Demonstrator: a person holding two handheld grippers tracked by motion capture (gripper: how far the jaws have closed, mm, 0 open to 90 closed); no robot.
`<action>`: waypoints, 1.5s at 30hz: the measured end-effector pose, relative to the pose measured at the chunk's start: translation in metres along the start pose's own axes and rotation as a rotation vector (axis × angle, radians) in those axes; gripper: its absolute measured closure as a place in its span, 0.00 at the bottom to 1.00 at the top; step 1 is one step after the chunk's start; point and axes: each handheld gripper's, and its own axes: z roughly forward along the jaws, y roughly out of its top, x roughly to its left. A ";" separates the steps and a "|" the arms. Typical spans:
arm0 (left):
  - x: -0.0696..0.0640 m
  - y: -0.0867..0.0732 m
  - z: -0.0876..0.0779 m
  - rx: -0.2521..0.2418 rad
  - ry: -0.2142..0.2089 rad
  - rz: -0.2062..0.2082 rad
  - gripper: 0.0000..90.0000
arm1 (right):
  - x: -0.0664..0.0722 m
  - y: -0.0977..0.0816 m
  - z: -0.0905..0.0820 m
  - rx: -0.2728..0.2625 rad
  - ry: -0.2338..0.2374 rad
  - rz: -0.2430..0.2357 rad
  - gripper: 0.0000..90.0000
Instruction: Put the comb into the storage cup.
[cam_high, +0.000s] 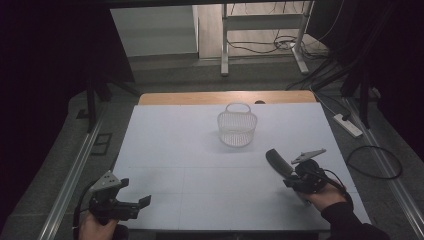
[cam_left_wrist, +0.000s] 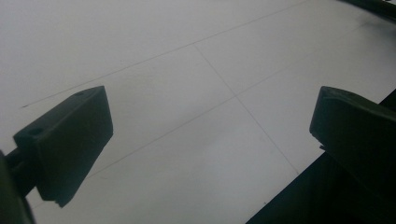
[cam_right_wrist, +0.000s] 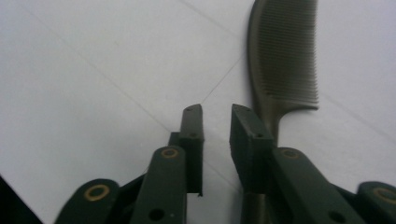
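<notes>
From the high view I see the white table (cam_high: 200, 150) with a small white mesh basket (cam_high: 237, 128) standing upright just above the frame's centre, handle up. My right gripper (cam_high: 292, 172) sits at the lower right of the frame, with a dark comb (cam_high: 278, 161) lying flat on the table just ahead of it, pointing toward the upper left. My left gripper (cam_high: 142, 202) hovers at the lower left, near the front edge, well apart from both comb and basket.

In the left gripper view the two black jaws stand wide apart at the frame's lower left and right edges, released, with nothing between them but bare table (cam_left_wrist: 187, 93) and its faint seam lines.

In the right gripper view the right gripper (cam_right_wrist: 215, 116) has its jaws nearly together, a narrow gap left between them and only table showing through that gap. The comb (cam_right_wrist: 285, 56) runs up the upper right of the frame, teeth facing right; its thin handle passes down behind the right-hand jaw, so the comb lies beside the jaws, not within them. Whether that jaw touches the handle I cannot tell.

I judge the comb light, stiff and smooth, lying low on the table, so likely to skid. The narrow handle looks the best place to pinch, away from the fine teeth.
</notes>
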 end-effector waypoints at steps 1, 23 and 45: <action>0.000 0.000 0.000 0.000 0.000 0.000 0.00 | 0.000 0.001 -0.001 -0.005 -0.008 0.003 0.78; 0.001 0.000 0.000 0.003 -0.004 -0.002 0.00 | -0.011 0.003 -0.008 -0.032 -0.124 0.056 0.29; 0.001 0.000 0.001 0.006 -0.007 -0.006 0.00 | -0.028 0.000 -0.006 -0.045 -0.162 0.122 0.00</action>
